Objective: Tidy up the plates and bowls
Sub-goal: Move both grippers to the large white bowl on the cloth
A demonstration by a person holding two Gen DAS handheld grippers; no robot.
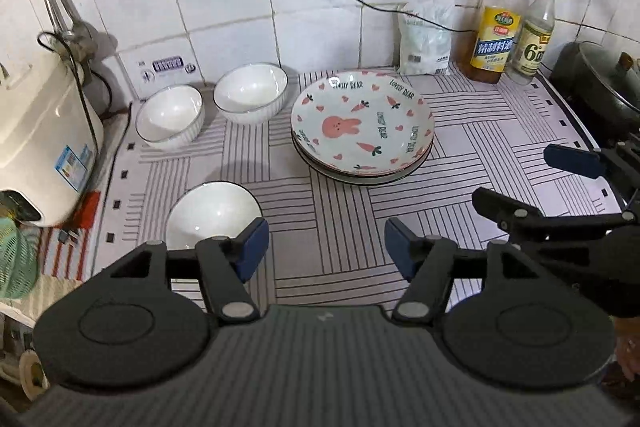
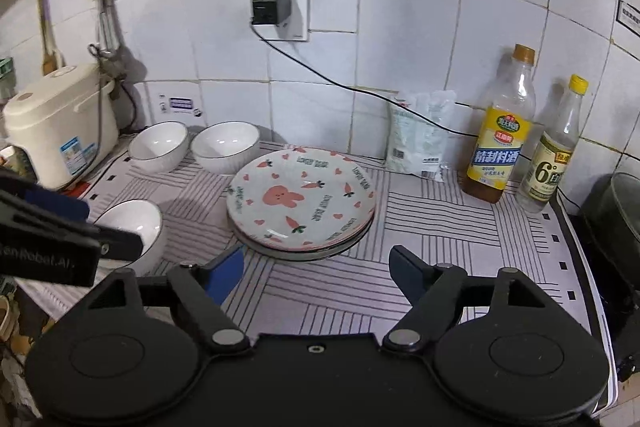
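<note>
A stack of plates, the top one with a pink rabbit and carrots (image 1: pixel 362 125) (image 2: pixel 300 201), sits mid-mat. Two white ribbed bowls (image 1: pixel 170 117) (image 1: pixel 251 93) stand side by side by the back wall; they also show in the right wrist view (image 2: pixel 159 145) (image 2: pixel 225 145). A third white bowl (image 1: pixel 212 213) (image 2: pixel 130 225) sits near the front left. My left gripper (image 1: pixel 326 247) is open and empty above the mat, right of that bowl. My right gripper (image 2: pixel 316 269) is open and empty just in front of the plate stack; it also shows in the left wrist view (image 1: pixel 532 179).
A cream rice cooker (image 1: pixel 40 143) (image 2: pixel 60 123) stands at the left. A white bag (image 1: pixel 426 37), a yellow-label bottle (image 1: pixel 494 27) and a clear bottle (image 1: pixel 534 35) stand at the back right. A dark pot (image 1: pixel 604 83) is at the far right. A black cable (image 2: pixel 360 91) runs along the wall.
</note>
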